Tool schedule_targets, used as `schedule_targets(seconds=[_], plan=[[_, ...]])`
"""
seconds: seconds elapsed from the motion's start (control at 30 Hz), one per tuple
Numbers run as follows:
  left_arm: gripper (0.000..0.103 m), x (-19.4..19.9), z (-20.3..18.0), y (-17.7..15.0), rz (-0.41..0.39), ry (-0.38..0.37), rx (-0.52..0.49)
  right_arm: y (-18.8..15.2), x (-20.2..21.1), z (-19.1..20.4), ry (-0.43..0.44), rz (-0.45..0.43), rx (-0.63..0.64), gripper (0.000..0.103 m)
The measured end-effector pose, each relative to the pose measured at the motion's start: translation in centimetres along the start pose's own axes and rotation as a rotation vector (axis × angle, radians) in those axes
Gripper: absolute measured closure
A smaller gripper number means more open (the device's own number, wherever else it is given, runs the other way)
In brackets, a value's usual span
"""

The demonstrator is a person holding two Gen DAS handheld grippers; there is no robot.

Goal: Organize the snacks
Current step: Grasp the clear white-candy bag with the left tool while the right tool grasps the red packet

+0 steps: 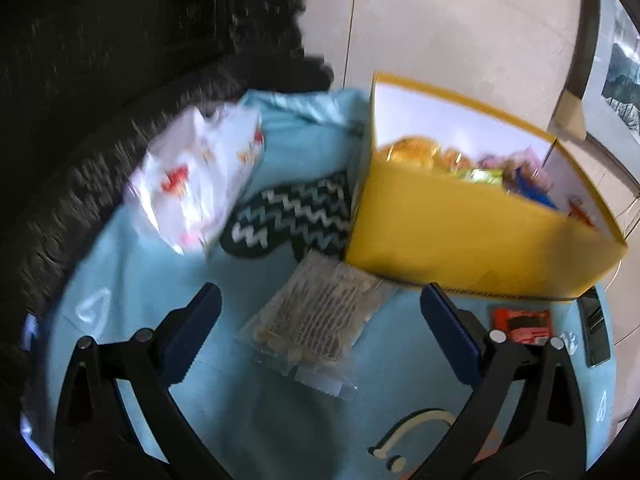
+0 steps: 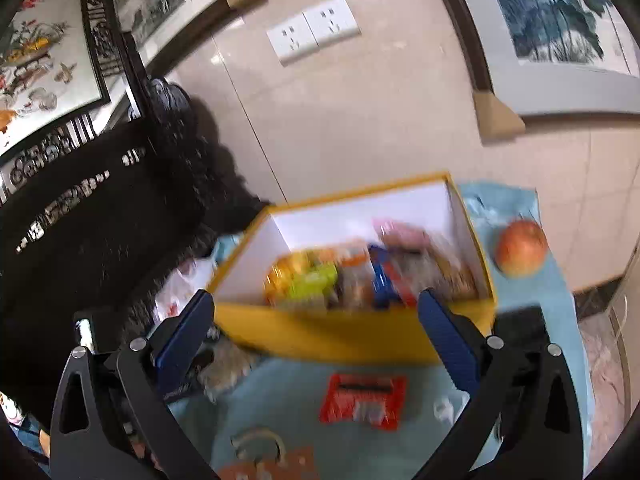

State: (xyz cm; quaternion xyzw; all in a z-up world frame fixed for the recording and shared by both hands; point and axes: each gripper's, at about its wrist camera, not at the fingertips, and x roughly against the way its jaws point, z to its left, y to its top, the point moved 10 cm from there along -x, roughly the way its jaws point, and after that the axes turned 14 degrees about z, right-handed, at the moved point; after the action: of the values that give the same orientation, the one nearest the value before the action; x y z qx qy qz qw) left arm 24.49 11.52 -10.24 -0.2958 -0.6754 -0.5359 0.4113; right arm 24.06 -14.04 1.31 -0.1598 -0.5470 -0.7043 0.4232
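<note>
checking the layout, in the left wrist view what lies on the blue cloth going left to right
white snack bag → zigzag-patterned item → clear packet of pale snacks → yellow box → red packet

Domestic living room, furnished and decorated.

Noted: glossy beige tiled wall with white double power socket; framed ink paintings; dark carved wooden screen with floral panel; light blue cloth-covered table bearing yellow cardboard box of packaged snacks and red-orange apple.
</note>
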Motion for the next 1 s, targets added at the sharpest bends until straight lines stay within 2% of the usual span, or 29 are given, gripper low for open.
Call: schedule_targets(seconds=[0.07,0.17,0.23,0.33,0.43,0.5,0.53,0.57,0.63,0.67,0.87,1.0], plan=[[0.002,-1.6,-0.1,-0.6,0.030,0.010,-0.023,-1.8,-0.7,-1.5,-0.009,0.036,-0.056,0.001],[0.002,-3.7,0.1,-1.0,0.063,0.075,-0.051,-4.0,-2.4,-3.1,-0.044,0.078,-0.125,0.001],[0.002,-3.8,0.2,-0.9,0.056,0.059,-0.040,-5.0,-3.6,-3.6,-0.056,0.093,-0.158,0.001],[0.002,-4.8,0.4,-1.1,0.069,0.076,-0.042,-6.1,-5.7,-3.6,-0.124,0.120,-0.119,0.001],[0.002,-6.8,0.3,-1.8,0.129,0.073,-0.043,-7.0,-7.1,-3.5,-0.156,0.140,-0.083,0.001],[0.004,-6.7,0.1,-1.6,0.110,0.057,-0.045,-7.2,-7.5,-3.5,-0.167,0.135,-0.074,0.001],[0.010,-6.6,0.1,-1.6,0.106,0.045,-0.043,-7.3,-7.7,-3.6,-0.188,0.129,-0.066,0.001],[0.023,-6.3,0.1,-1.6,0.096,0.035,-0.037,-7.4,-8.1,-3.8,-0.215,0.128,-0.055,0.001],[0.039,-5.8,-0.2,-1.6,0.081,0.015,-0.048,-7.7,-8.6,-4.2,-0.268,0.115,-0.037,0.001],[0.043,-5.6,-0.4,-1.6,0.077,0.002,-0.051,-7.7,-9.0,-4.3,-0.286,0.113,-0.036,0.001],[0.045,-5.4,-0.9,-1.7,0.078,-0.006,-0.066,-8.2,-11.9,-3.9,-0.390,0.159,0.027,0.001],[0.043,-5.4,-0.9,-1.8,0.081,0.001,-0.067,-9.3,-14.8,-3.8,-0.424,0.289,0.071,0.001]])
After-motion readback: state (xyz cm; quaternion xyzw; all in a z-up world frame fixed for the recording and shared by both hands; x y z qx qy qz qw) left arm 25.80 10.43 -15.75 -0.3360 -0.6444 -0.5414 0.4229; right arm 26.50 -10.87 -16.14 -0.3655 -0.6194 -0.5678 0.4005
